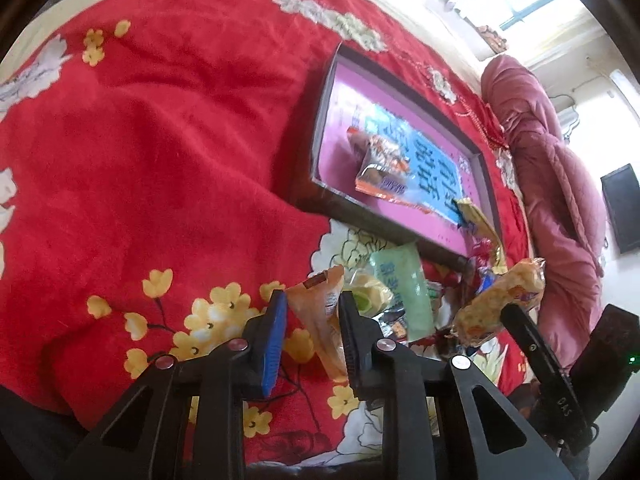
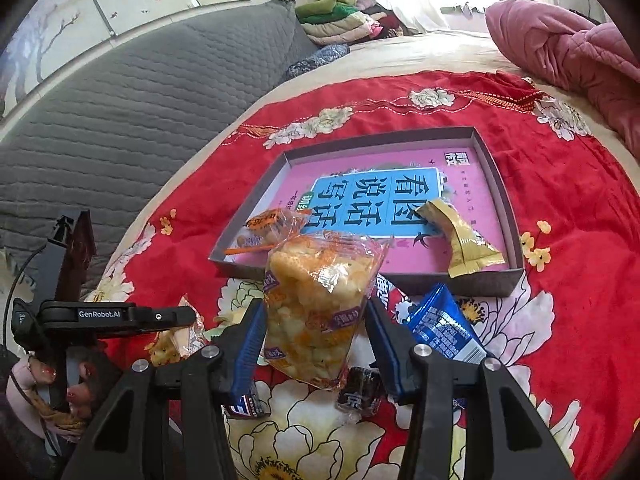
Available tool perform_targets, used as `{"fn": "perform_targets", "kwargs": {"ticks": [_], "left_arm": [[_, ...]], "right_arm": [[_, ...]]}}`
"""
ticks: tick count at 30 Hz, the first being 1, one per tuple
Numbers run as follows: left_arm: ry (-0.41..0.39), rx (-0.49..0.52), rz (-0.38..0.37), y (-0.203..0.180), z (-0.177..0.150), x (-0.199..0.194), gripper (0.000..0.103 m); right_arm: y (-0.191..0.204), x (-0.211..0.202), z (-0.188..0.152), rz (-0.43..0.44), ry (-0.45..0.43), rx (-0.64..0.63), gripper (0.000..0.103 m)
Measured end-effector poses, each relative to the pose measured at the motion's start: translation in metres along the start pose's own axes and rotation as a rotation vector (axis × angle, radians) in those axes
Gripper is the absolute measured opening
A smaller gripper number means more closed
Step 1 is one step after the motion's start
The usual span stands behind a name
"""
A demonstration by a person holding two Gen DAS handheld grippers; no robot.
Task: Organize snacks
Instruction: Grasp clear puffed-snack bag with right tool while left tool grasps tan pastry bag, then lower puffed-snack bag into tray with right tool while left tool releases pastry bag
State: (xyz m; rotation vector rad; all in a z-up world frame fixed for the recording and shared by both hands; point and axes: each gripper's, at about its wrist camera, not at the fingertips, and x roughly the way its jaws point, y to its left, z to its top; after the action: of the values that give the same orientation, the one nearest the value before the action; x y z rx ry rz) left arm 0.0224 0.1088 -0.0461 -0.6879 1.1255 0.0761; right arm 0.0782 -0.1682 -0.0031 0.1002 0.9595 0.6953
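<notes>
Over a red floral blanket, the left gripper clamps an orange snack packet short of the grey box. From the right wrist, the right gripper pinches a clear puffed-snack bag before the box, beside a blue packet.

Red blanket with yellow and white flowers; at 12 o'clock, grey box lined pink, blue panel inside; gold packet, blue packet at 4.
</notes>
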Motion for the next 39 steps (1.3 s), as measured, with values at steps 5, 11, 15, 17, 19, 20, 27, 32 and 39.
{"fn": "perform_targets", "kwargs": {"ticks": [5, 11, 15, 17, 19, 20, 27, 32, 39], "left_arm": [[-0.034, 0.027, -0.004, -0.01, 0.003, -0.011, 0.023], [-0.057, 0.044, -0.014, -0.018, 0.007, -0.016, 0.02], [-0.073, 0.056, -0.019, -0.021, 0.009, -0.018, 0.011], [-0.06, 0.059, -0.004, -0.021, 0.011, -0.014, 0.011], [-0.033, 0.028, -0.026, -0.015, 0.011, -0.006, 0.011], [-0.023, 0.015, -0.036, -0.013, 0.01, -0.003, 0.011], [0.027, -0.097, -0.136, -0.001, 0.008, 0.009, 0.059], [0.043, -0.161, -0.155, 0.002, 0.014, 0.02, 0.061], [0.078, -0.196, -0.116, 0.0, 0.022, 0.041, 0.049]], "right_arm": [[0.0, -0.007, 0.003, 0.01, -0.034, -0.002, 0.051], [-0.003, -0.017, 0.009, 0.024, -0.085, 0.006, 0.051], [-0.008, -0.023, 0.012, 0.029, -0.113, 0.021, 0.051], [-0.009, -0.024, 0.014, 0.029, -0.115, 0.02, 0.051], [-0.012, -0.023, 0.015, 0.031, -0.111, 0.029, 0.051], [-0.013, -0.023, 0.014, 0.032, -0.109, 0.032, 0.051], [-0.014, -0.021, 0.015, 0.033, -0.107, 0.034, 0.051], [-0.015, -0.019, 0.015, 0.033, -0.102, 0.035, 0.051], [-0.017, -0.017, 0.015, 0.03, -0.101, 0.035, 0.051]]}}
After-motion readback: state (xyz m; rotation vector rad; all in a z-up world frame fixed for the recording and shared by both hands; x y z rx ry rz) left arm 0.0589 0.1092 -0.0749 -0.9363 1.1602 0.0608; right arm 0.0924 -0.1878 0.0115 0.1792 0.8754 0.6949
